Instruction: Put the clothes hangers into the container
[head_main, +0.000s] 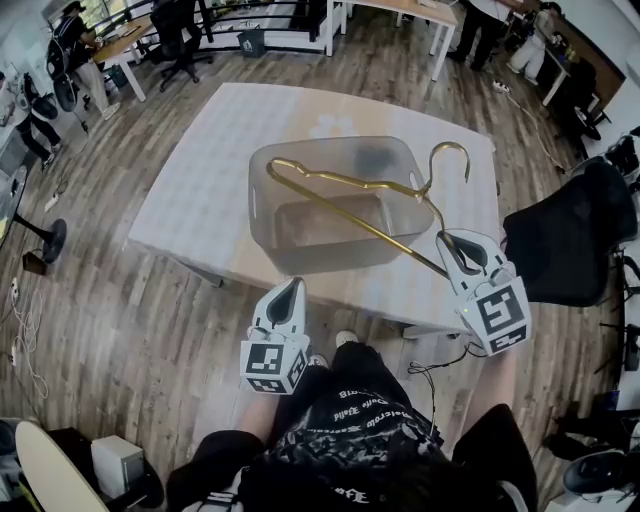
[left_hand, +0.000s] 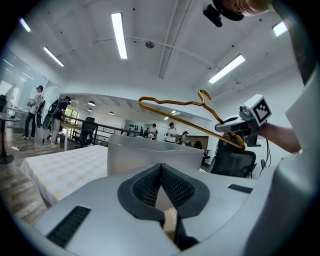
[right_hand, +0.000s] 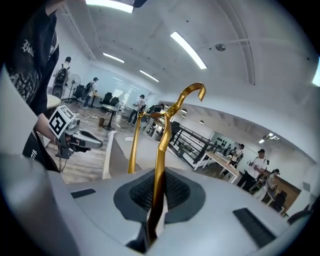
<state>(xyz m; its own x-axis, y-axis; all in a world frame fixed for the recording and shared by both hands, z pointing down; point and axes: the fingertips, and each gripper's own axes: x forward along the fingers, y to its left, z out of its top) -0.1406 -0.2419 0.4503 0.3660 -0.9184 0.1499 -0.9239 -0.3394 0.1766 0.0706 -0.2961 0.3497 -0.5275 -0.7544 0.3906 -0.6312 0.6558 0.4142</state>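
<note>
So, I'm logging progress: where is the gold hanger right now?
In the head view the gold hanger hangs in the air above the clear container on the table, right of centre, its right corner clamped in the right gripper.

Long ceiling lights (left_hand: 119, 35) give bright, even light and only soft shadows. All three views bulge like a fisheye, with dark rounded corners. The gold hanger (right_hand: 162, 150) gleams.
</note>
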